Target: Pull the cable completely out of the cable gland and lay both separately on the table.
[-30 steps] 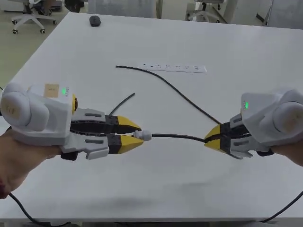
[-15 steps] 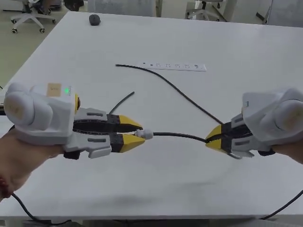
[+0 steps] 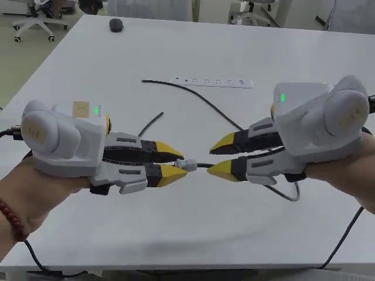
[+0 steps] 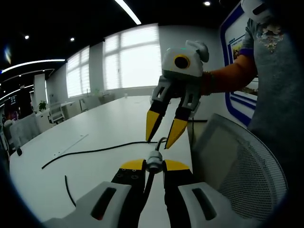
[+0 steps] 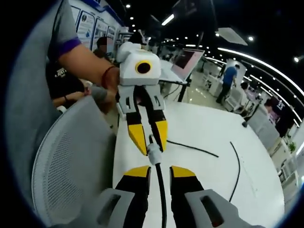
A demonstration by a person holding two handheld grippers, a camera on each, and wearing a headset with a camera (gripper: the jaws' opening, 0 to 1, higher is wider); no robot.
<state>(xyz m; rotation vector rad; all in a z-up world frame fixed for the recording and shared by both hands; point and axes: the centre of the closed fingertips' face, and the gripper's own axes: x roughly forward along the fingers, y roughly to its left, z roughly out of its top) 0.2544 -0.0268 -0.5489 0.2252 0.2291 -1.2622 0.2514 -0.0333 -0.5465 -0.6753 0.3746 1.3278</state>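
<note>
Cable gland (image 3: 187,165) sat mid-frame in the head view, above the table (image 3: 193,52), pinched at my left gripper (image 3: 180,163) tips | cable (image 3: 202,99) ran from it and trailed toward the upper left | right gripper (image 3: 218,156) jaws stood wide apart, cable passing between them just beside the gland

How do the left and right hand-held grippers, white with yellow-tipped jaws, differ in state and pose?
The left gripper is shut on the white plastic cable gland; the right gripper is open, its jaws either side of the black cable without clamping it. In the head view the left gripper points right and the right gripper points left, tips facing. Both are white-bodied, yellow-tipped and held above the white table.
</note>
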